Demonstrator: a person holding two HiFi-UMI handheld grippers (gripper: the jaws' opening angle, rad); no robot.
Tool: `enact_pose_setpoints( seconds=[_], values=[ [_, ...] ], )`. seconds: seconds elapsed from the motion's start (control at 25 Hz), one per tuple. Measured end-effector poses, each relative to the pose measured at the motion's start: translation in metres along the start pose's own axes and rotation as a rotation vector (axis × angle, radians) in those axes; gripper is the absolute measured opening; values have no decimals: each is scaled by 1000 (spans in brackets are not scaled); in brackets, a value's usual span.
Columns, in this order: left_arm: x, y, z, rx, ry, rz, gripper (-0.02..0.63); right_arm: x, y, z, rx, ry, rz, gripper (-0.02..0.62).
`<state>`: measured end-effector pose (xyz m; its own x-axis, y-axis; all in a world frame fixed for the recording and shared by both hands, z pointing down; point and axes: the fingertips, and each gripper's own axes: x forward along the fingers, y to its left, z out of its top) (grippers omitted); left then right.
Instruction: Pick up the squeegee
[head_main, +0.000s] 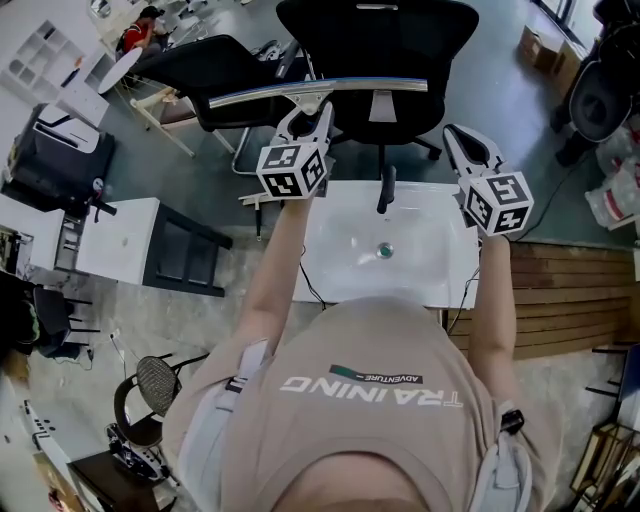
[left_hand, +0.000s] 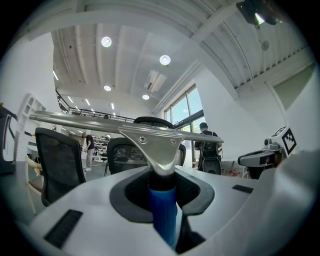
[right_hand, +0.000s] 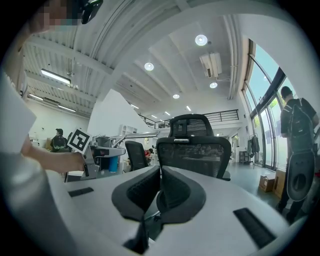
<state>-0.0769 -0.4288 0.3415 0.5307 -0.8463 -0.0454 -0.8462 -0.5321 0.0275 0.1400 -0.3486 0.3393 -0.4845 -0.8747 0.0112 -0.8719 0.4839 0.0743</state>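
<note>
There is 1 squeegee (head_main: 320, 92). There are 2 tongs, the left tongs (head_main: 306, 116) and the right tongs (head_main: 459, 136), 1 white sink (head_main: 345, 270), 1 black tap (head_main: 385, 190) and 2 black office chairs (head_main: 385, 50) (head_main: 215, 70).

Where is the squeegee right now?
The squeegee is gripped in the left tongs, blue handle between the jaws. In the head view it sits near top centre, its metal blade stretched before the black chair, beyond the white sink.

Centre: basin (head_main: 340, 260), tap (head_main: 385, 190) at its 12 o'clock edge, office chair (head_main: 385, 50) behind at 12 o'clock. At 11 o'clock the left gripper (head_main: 308, 115) holds the squeegee (head_main: 330, 90) crosswise before the chair; right gripper (head_main: 462, 140) at 1 o'clock.
</note>
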Motion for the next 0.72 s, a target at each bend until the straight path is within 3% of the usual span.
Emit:
enact_pose_setpoints(
  seconds=[0.72],
  values=[
    [8, -7, -3, 7, 16, -27, 98, 0, 1, -9, 7, 18, -1, 37]
  ],
)
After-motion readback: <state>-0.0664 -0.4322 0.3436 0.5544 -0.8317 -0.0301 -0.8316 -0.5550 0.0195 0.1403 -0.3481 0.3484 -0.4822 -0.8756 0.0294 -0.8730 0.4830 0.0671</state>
